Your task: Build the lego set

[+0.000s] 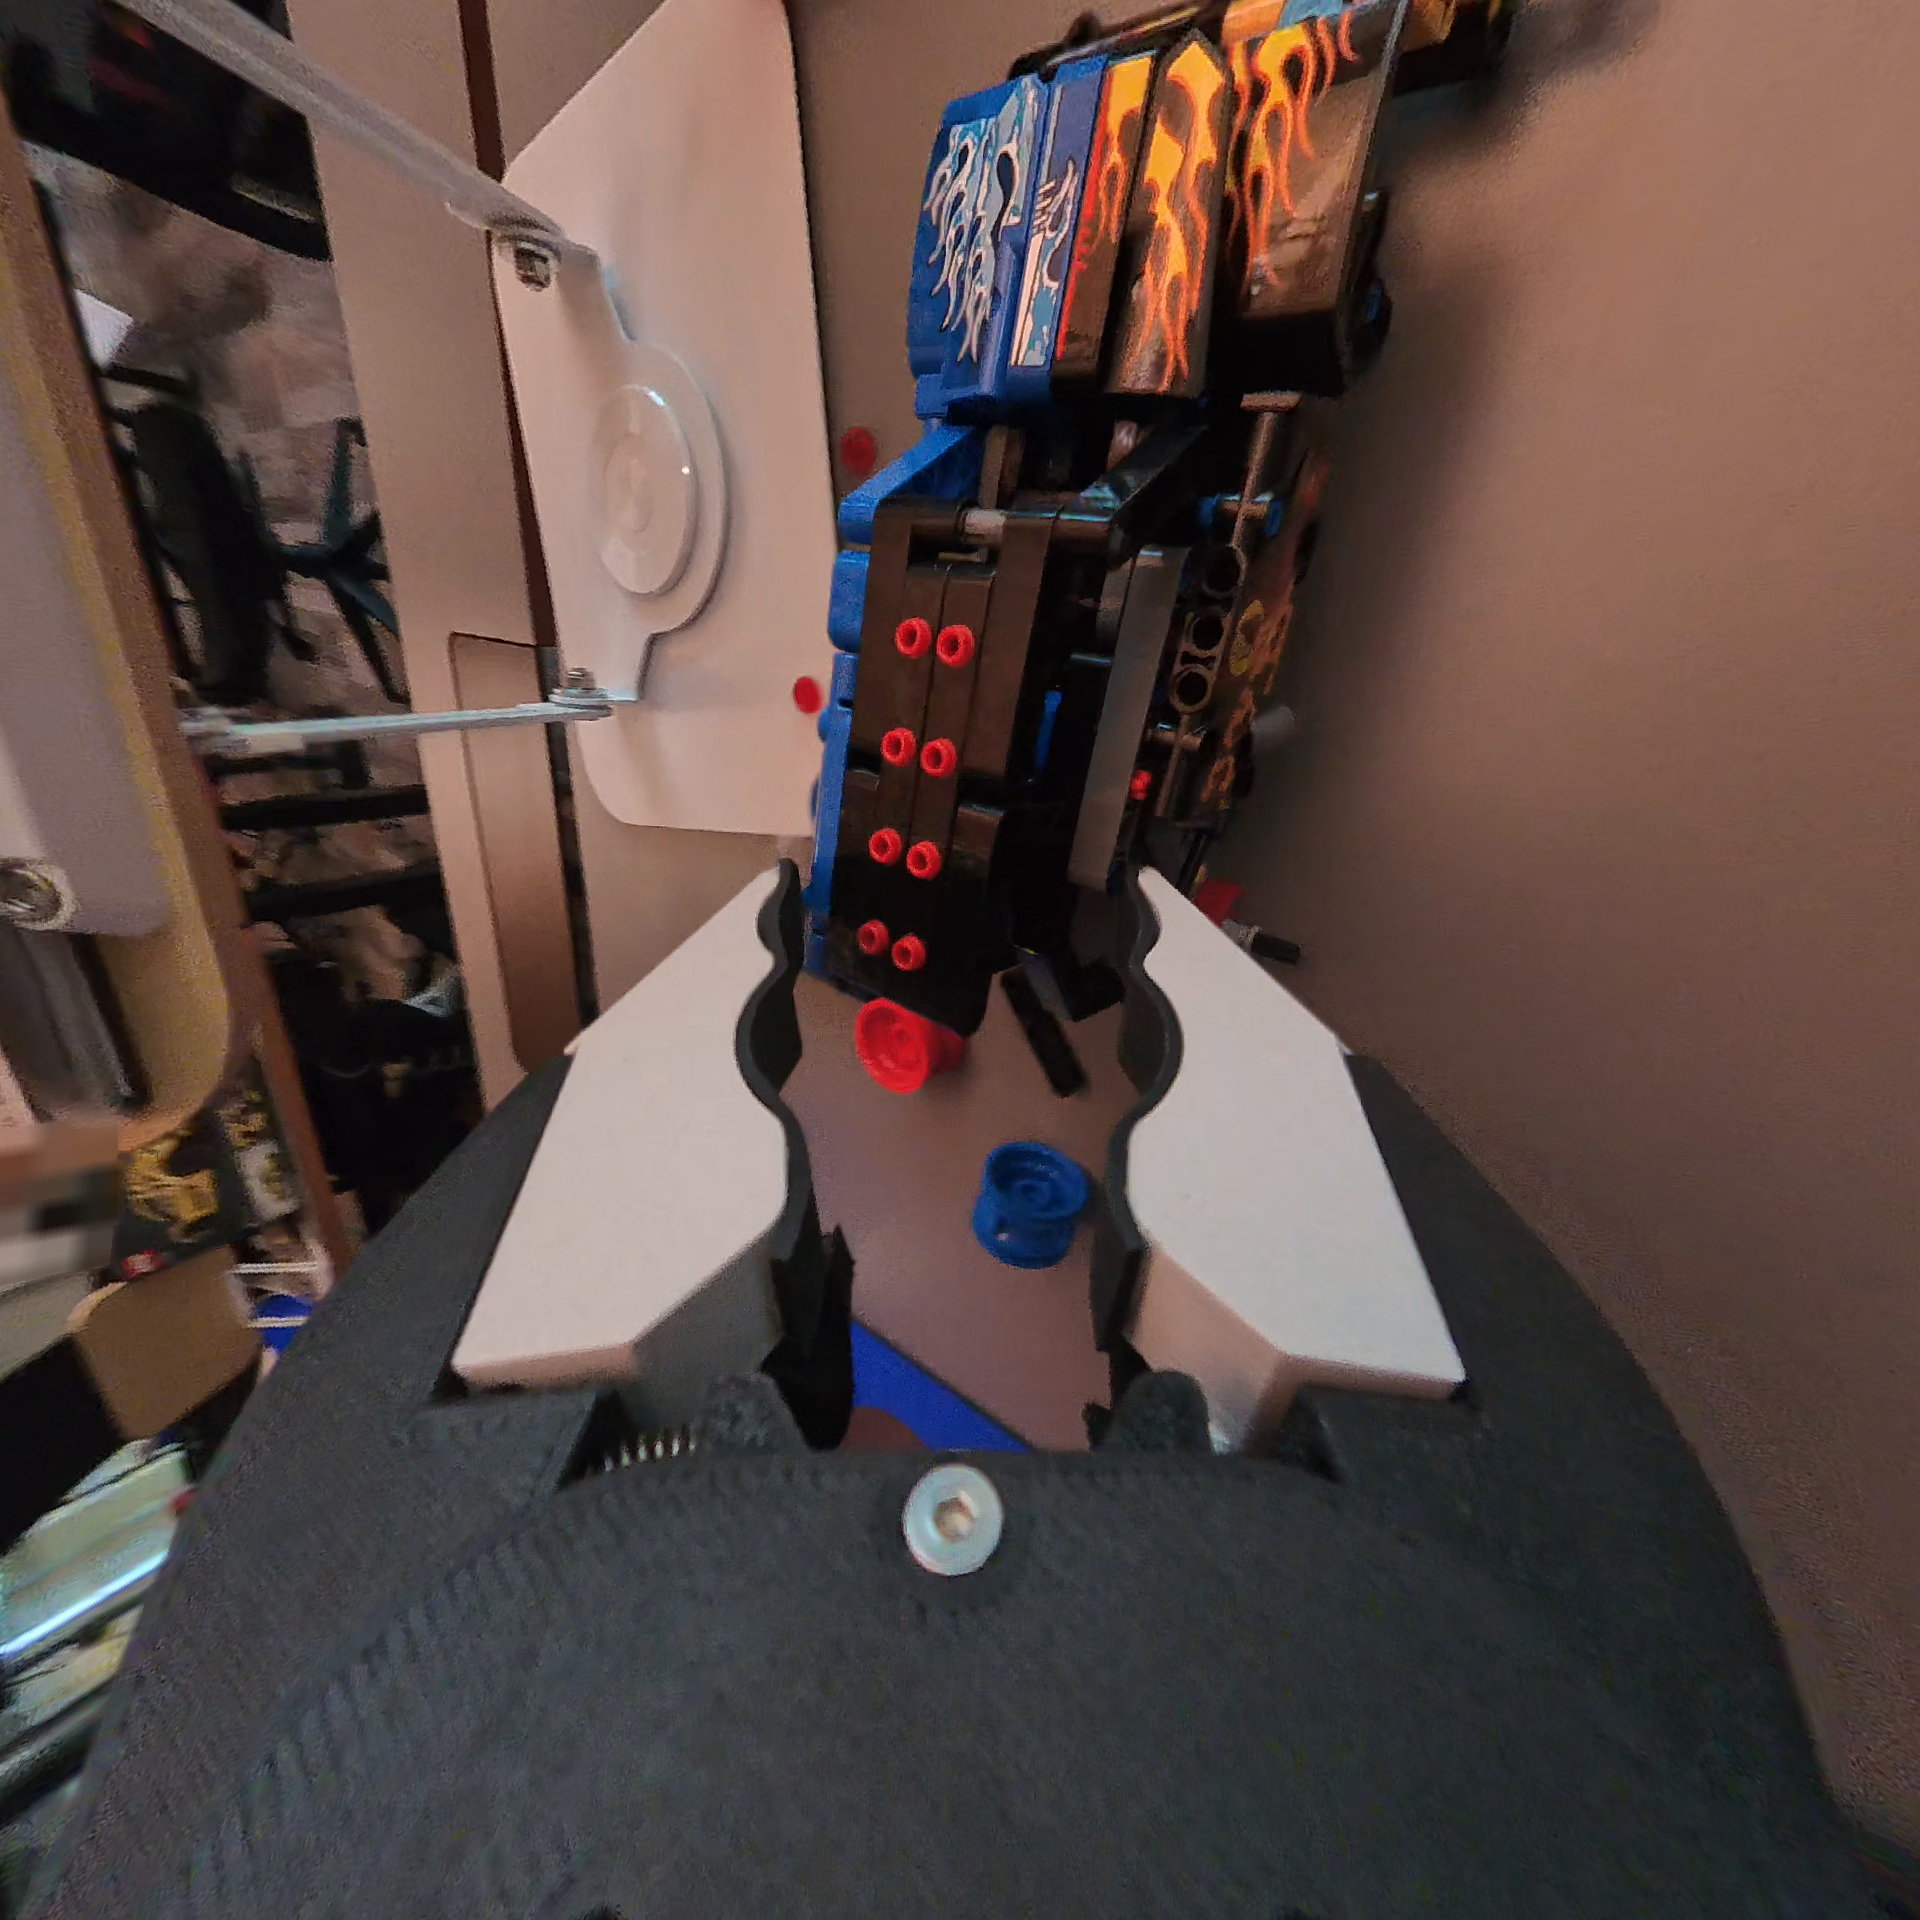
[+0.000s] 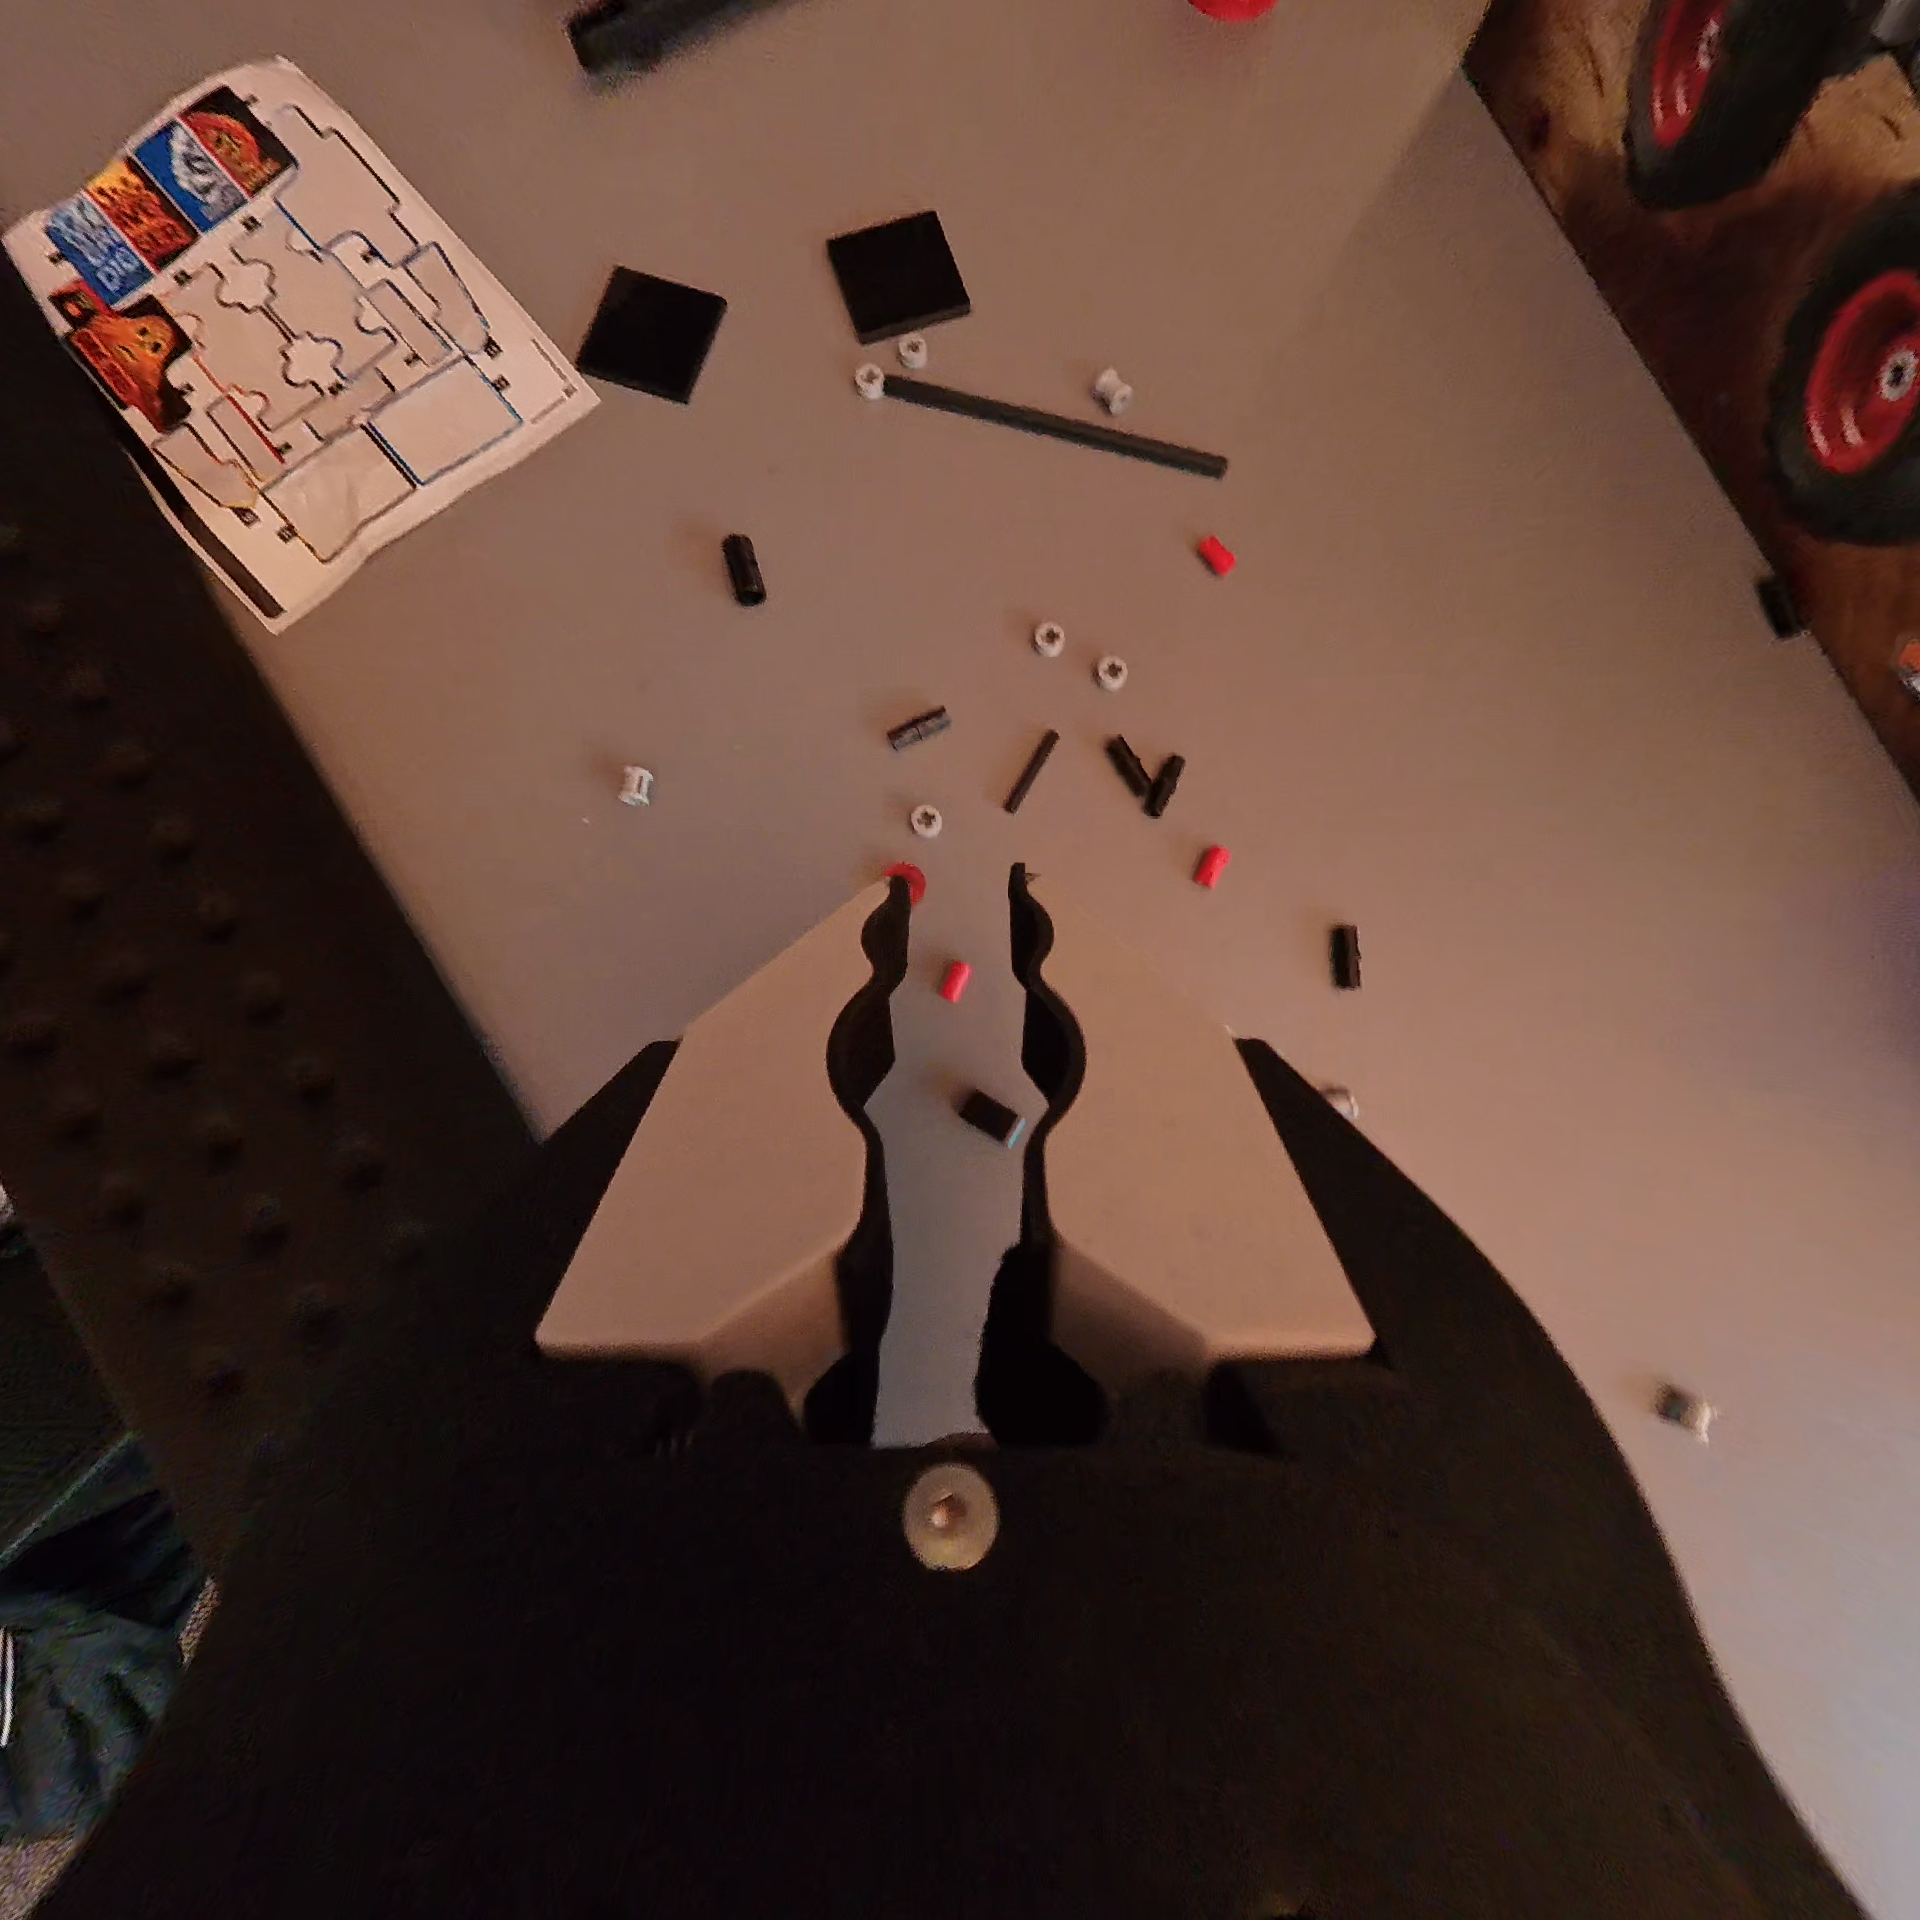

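— Where's the lego model?

— I see the blue and black lego car on the desk, straight ahead of my left tongs. Its near end sits between the tips, but I can't tell whether they touch it. Those tongs are apart.

— Loose parts?

— A red wheel hub against the car's end, a blue wheel hub nearer me.

— And the right?

— My right tongs hang narrowly apart over the desk, holding nothing. A small red pin lies between them, a sticker sheet far left, a long black axle beyond.
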`<state>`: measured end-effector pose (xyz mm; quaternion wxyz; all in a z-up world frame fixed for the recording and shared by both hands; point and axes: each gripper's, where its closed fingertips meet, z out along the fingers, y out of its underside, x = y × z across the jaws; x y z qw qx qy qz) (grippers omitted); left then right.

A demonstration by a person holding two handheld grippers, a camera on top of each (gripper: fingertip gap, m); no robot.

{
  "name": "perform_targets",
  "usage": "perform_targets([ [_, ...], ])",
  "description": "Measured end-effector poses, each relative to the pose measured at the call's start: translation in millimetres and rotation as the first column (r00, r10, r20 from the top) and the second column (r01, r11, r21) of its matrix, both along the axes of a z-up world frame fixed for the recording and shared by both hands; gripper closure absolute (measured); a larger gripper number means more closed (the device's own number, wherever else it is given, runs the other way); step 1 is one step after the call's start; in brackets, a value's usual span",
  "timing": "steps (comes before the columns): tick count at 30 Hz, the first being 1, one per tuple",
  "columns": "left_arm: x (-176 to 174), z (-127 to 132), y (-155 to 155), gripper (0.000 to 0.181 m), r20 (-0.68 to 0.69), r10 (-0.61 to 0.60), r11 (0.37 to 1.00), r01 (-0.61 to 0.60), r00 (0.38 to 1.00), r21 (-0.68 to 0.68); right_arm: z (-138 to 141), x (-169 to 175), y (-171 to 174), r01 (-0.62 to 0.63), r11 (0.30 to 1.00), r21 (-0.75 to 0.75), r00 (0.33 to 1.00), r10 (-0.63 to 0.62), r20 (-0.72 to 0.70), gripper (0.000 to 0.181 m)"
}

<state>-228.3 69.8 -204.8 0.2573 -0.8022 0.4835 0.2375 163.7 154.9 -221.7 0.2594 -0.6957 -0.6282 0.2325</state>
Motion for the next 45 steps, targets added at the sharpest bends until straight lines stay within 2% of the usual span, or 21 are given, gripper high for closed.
perform_targets([
  [3,-14.1,1.0,8.7,0.122,-0.032,-0.032,0.999,0.033,0.999,0.031,-1.2,8.3,1.6,0.025,1.0,0.0,1.0,-0.025,-0.01,0.164],
  [6,-36.9,2.1,11.6,0.123,-0.082,0.003,0.999,0.001,0.997,0.047,-1.4,11.8,2.2,0.04,0.999,0.002,0.999,-0.04,-0.025,0.164],
  [7,-39.3,2.3,7.7,0.117,-0.056,0.019,0.999,-0.018,0.998,0.03,-1.2,12.3,2.4,0.043,0.999,0.002,0.999,-0.043,-0.03,0.164],
  [9,-23.3,10.8,1.6,0.098,0.128,0.042,0.999,-0.045,0.991,0.022,-1.0,13.5,3.1,0.05,0.999,0.003,0.998,-0.049,-0.035,0.164],
  [11,4.7,23.8,-2.5,0.098,0.286,0.009,0.999,-0.019,0.958,0.03,-0.9,13.9,4.6,0.059,0.998,0.001,0.997,-0.058,-0.042,0.164],
  [12,15.6,26.6,-1.4,0.101,0.303,-0.006,0.999,-0.007,0.953,0.04,-0.6,12.9,4.7,0.06,0.998,-0.004,0.997,-0.061,-0.05,0.164],
  [14,34.6,18.1,4.7,0.109,0.259,-0.025,0.999,0.017,0.965,0.035,-0.7,8.5,3.4,0.056,0.998,-0.012,0.996,-0.057,-0.067,0.164],
  [17,44.5,-8.5,13.0,0.117,0.117,-0.022,1.0,0.023,0.993,-0.006,-2.9,0.0,0.0,0.044,0.999,-0.01,0.996,-0.044,-0.071,0.164],
  [18,48.1,-17.9,9.7,0.123,0.123,-0.023,0.999,0.029,0.992,-0.044,-3.6,-2.8,-1.9,0.038,0.999,-0.008,0.997,-0.038,-0.071,0.164],
  [19,49.1,-24.2,7.1,0.118,0.145,-0.011,0.998,0.021,0.989,-0.065,-4.3,-5.4,-4.3,0.03,1.0,-0.006,0.997,-0.03,-0.07,0.164],
  [20,49.6,-24.4,6.1,0.118,0.168,-0.017,0.998,0.026,0.986,-0.054,-5.0,-7.9,-7.4,0.018,1.0,-0.006,0.997,-0.019,-0.071,0.164],
  [23,42.3,-20.4,-4.7,0.138,0.164,-0.031,0.997,0.043,0.986,-0.071,-10.1,-12.2,-13.4,-0.009,1.0,-0.009,0.998,0.009,-0.059,0.164],
  [26,39.9,-18.2,-23.2,0.146,0.117,-0.136,0.984,0.148,0.984,-0.101,-10.8,-16.5,-13.6,-0.019,1.0,-0.01,0.998,0.018,-0.065,0.164],
  [29,30.3,-17.1,-45.3,0.145,0.124,-0.141,0.974,0.16,0.982,-0.162,-7.0,-23.3,-16.0,-0.032,0.999,-0.005,0.996,0.031,-0.08,0.165],
  [32,14.4,-16.2,-65.9,0.142,0.121,-0.081,0.974,0.105,0.989,-0.201,-3.7,-29.5,-19.6,-0.046,0.999,0.005,0.995,0.047,-0.086,0.165],
  [35,1.6,-11.9,-83.0,0.138,0.174,0.0,0.98,0.035,0.985,-0.196,2.7,-38.4,-22.6,-0.066,0.998,0.019,0.993,0.067,-0.094,0.164],
  [40,-19.2,6.0,-94.2,0.135,0.256,0.106,0.993,-0.087,0.961,-0.083,16.2,-67.7,-35.2,-0.147,0.987,0.068,0.985,0.152,-0.086,0.163],
  [41,-26.1,9.4,-95.2,0.131,0.265,0.13,0.991,-0.117,0.955,-0.063,18.4,-75.1,-38.1,-0.165,0.983,0.081,0.982,0.171,-0.078,0.164],
  [45,-47.5,22.3,-87.0,0.094,0.378,0.215,0.974,-0.225,0.9,-0.02,28.4,-107.2,-51.6,-0.241,0.964,0.114,0.965,0.25,-0.073,0.164],
])
